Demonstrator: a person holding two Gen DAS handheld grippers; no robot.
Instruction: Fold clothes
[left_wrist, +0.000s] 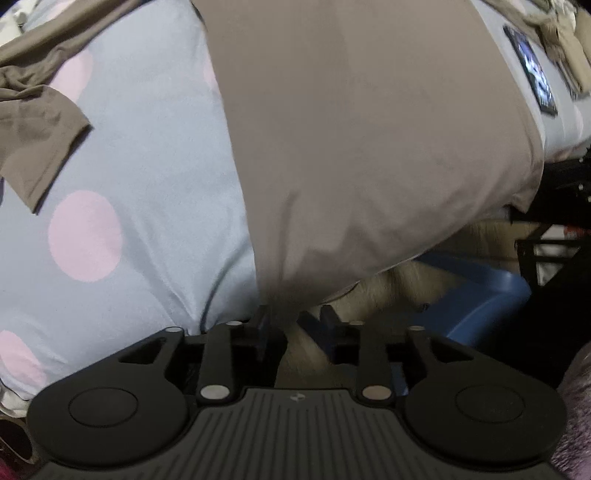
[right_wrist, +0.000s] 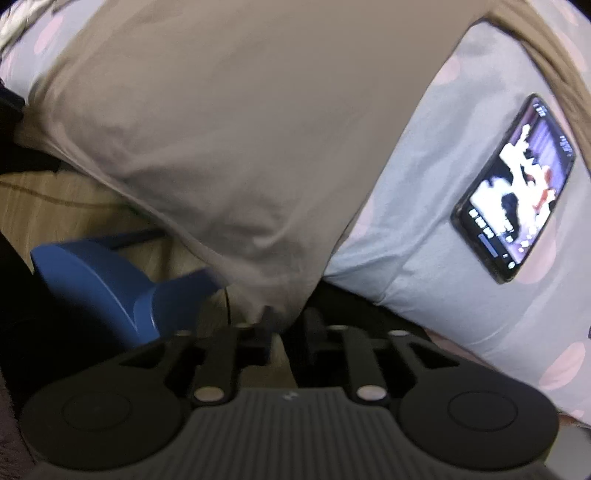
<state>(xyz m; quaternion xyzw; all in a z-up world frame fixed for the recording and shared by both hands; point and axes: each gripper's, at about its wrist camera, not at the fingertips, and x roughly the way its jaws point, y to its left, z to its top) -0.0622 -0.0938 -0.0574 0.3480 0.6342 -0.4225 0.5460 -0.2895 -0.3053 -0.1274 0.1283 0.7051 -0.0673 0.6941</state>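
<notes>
A taupe garment lies across a pale blue bed sheet with pink dots, its lower part lifted off the bed's edge. My left gripper is shut on one bottom corner of the garment. My right gripper is shut on the other bottom corner of the same garment, which stretches up and away from both grippers. A sleeve of the garment lies flat on the sheet at the left in the left wrist view.
A phone with a lit screen lies on the sheet right of the garment; it also shows in the left wrist view. A blue plastic stool stands on the wooden floor below the bed edge. Dark furniture is at the right.
</notes>
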